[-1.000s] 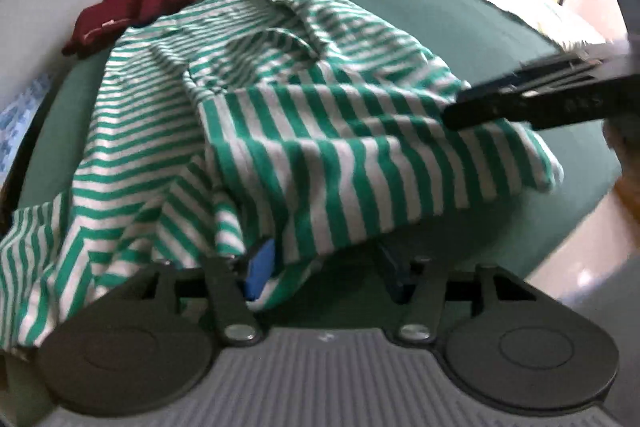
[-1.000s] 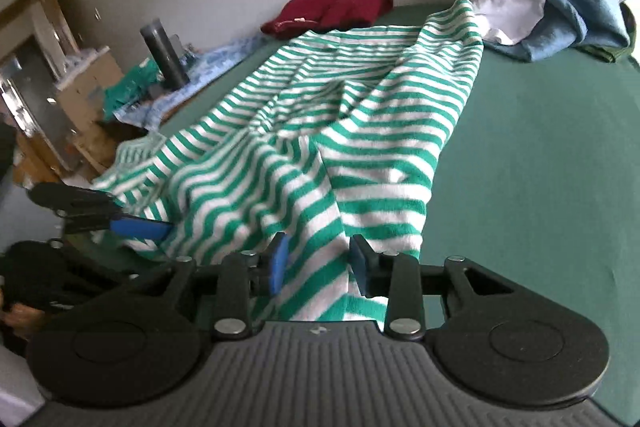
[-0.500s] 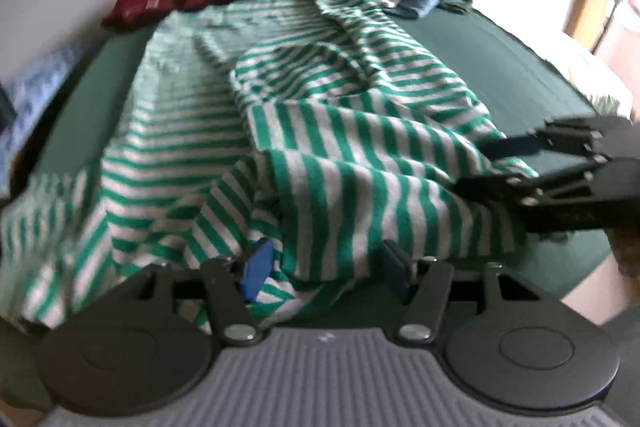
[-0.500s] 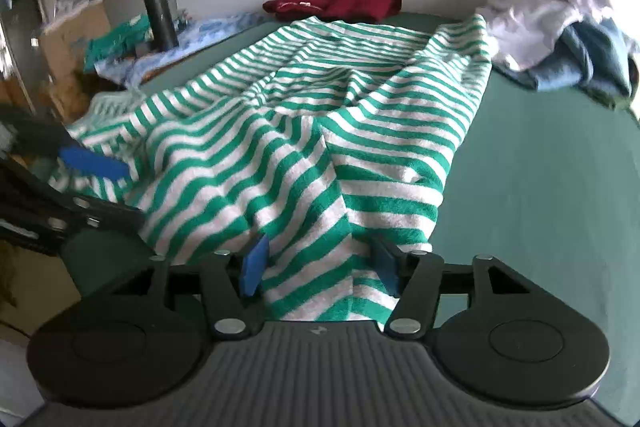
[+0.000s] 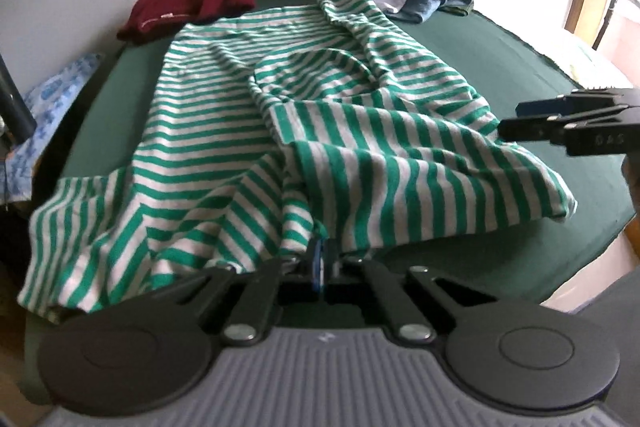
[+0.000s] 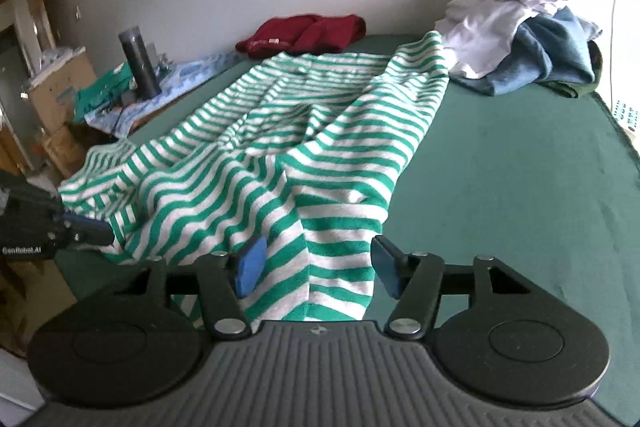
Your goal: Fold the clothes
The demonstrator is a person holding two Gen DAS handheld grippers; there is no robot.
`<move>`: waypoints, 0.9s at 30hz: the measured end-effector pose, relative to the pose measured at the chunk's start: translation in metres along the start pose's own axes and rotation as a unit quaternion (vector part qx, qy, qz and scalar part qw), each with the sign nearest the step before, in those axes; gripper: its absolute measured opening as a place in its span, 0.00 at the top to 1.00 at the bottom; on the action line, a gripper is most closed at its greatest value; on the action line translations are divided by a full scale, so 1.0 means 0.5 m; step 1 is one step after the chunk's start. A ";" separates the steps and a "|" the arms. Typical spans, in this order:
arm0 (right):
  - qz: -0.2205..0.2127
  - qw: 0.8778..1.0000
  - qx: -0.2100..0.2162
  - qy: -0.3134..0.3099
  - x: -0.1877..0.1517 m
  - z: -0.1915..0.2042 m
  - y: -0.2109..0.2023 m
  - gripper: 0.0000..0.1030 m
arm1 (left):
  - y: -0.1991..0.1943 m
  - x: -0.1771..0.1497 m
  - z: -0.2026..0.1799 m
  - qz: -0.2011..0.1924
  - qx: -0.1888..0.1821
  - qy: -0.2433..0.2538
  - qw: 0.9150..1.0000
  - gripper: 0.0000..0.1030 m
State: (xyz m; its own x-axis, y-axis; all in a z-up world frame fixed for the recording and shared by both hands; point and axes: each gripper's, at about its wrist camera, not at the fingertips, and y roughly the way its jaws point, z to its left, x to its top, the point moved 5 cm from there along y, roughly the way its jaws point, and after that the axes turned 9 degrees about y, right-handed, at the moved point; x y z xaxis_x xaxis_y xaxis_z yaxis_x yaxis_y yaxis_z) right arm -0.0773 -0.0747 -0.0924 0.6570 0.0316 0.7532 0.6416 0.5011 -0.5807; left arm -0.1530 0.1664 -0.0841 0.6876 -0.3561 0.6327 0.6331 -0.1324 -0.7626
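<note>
A green-and-white striped shirt (image 5: pixel 360 147) lies crumpled across the green bed cover (image 5: pixel 500 43), partly folded over itself. My left gripper (image 5: pixel 320 265) is shut on the shirt's near hem, which bunches at the pads. My right gripper (image 6: pixel 318 265) stands open at the shirt's (image 6: pixel 320 147) near right corner; the cloth lies between its blue pads (image 6: pixel 250 263) without being pinched. The left wrist view shows the right gripper (image 5: pixel 510 119) at the shirt's right edge. In the right wrist view the left gripper (image 6: pixel 106 229) is at the left edge.
A folded dark red garment (image 6: pixel 304 31) lies at the bed's far side by the wall. A heap of white and blue clothes (image 6: pixel 520 27) fills the far right corner. A dark cylinder (image 6: pixel 140 63) and cardboard boxes (image 6: pixel 56 87) stand left of the bed. Bare green cover (image 6: pixel 520 167) stretches right.
My left gripper has gone from open to shut on the shirt's near hem. My right gripper's fingers have spread wider and no longer pinch the cloth.
</note>
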 end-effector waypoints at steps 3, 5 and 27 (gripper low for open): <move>-0.012 1.000 0.015 -0.005 0.004 0.008 -0.008 0.41 | 0.006 0.010 -0.005 -0.004 -0.004 -0.004 1.000 0.89; -0.009 1.000 0.017 -0.009 0.004 0.011 -0.005 0.41 | 0.016 0.016 -0.011 -0.002 -0.004 -0.002 1.000 0.87; 0.028 0.998 0.037 -0.052 -0.009 0.025 0.023 0.42 | 0.050 0.009 0.003 0.002 -0.004 -0.038 0.999 1.00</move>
State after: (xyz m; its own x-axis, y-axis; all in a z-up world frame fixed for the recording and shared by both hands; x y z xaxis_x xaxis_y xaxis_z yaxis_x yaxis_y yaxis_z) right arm -0.0776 -0.0582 -0.0985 0.6446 0.1487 0.7499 0.5715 0.5579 -0.6018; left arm -0.1333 0.1627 -0.1001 0.7156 -0.2858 0.6374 0.6271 -0.1394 -0.7664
